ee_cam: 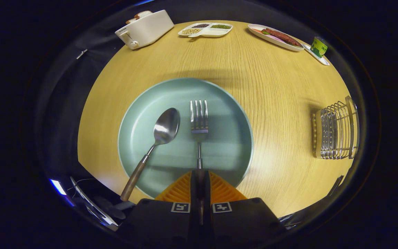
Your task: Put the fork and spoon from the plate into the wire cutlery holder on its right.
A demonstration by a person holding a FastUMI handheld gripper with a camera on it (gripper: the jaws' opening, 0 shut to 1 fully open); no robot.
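Presently my gripper [199, 173] is clamped on the fork [199, 121] handle over the plate [233, 152], spoon [159, 138] beside, wire cutlery holder [337, 131] well apart.

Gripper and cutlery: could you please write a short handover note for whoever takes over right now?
Gripper: shut on the fork by its handle; tines point away over the plate.
Spoon: on the plate, left of the fork, handle overhanging the near rim.
Wire cutlery holder: right of the plate on the table.
Done: fork gripped.
Left: carry fork to holder, then spoon.
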